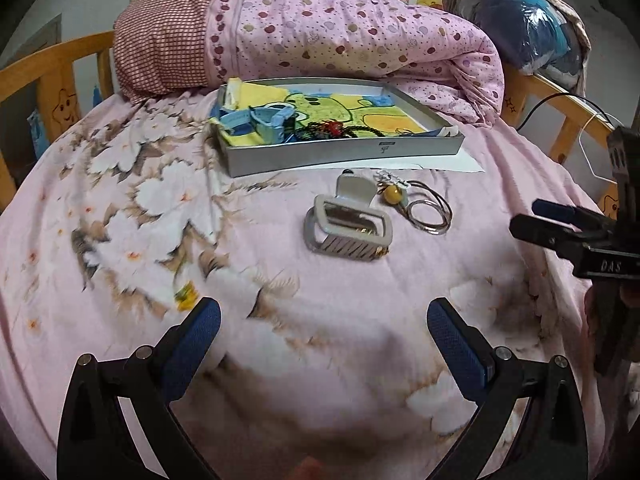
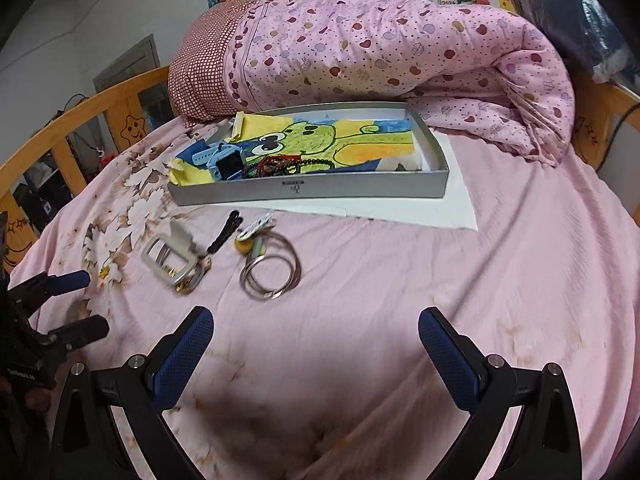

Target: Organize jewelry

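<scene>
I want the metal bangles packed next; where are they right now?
The bangles lie on the pink bedsheet in front of the grey tray, outside it, just right of the beige hair clip and beside a yellow-bead charm.

We see soft, even indoor light on the pink bedsheet [image 1: 500, 184], with a dim shadow pooling below each gripper. Fisheye distortion bows the wooden bed rail [image 2: 80, 108], and corners fall black. The silver bangles [image 2: 272, 276] look slightly motion-blurred in the right view.
</scene>
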A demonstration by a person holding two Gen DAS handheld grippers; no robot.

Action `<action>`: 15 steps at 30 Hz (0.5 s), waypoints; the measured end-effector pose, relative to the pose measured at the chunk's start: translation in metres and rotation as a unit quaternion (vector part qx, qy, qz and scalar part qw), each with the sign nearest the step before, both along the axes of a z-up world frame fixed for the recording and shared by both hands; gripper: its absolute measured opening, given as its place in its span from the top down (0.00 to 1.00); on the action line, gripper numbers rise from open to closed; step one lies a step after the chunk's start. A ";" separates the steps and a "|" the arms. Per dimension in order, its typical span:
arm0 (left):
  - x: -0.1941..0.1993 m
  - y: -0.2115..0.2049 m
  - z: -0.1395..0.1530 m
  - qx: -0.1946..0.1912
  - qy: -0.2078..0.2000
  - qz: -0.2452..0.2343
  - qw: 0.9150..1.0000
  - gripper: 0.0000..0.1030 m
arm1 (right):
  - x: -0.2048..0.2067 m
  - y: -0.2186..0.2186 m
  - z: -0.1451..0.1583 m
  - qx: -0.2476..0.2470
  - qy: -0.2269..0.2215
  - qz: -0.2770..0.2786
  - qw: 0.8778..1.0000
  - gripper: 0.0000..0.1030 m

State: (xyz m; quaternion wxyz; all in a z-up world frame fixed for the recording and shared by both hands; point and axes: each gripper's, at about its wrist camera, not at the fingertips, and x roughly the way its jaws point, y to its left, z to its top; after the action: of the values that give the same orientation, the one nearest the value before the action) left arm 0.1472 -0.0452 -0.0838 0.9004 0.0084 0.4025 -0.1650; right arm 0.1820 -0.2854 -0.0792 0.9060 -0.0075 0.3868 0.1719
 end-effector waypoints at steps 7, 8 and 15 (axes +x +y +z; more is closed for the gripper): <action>0.021 -0.018 -0.005 0.003 -0.010 -0.027 1.000 0.02 | 0.037 -0.005 -0.009 0.017 0.031 0.034 0.999 0.00; 0.023 -0.020 -0.006 0.006 -0.014 -0.031 0.999 0.02 | 0.040 -0.006 -0.010 0.022 0.033 0.035 0.999 0.00; 0.040 -0.034 -0.015 0.028 -0.025 -0.035 0.999 0.02 | 0.062 -0.007 -0.020 0.036 0.050 0.048 0.997 0.00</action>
State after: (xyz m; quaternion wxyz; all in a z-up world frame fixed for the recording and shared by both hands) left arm 0.1876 -0.0792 -0.0984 0.9032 0.0518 0.3840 -0.1846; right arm 0.2436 -0.2925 -0.0990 0.8757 0.0149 0.4248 0.2289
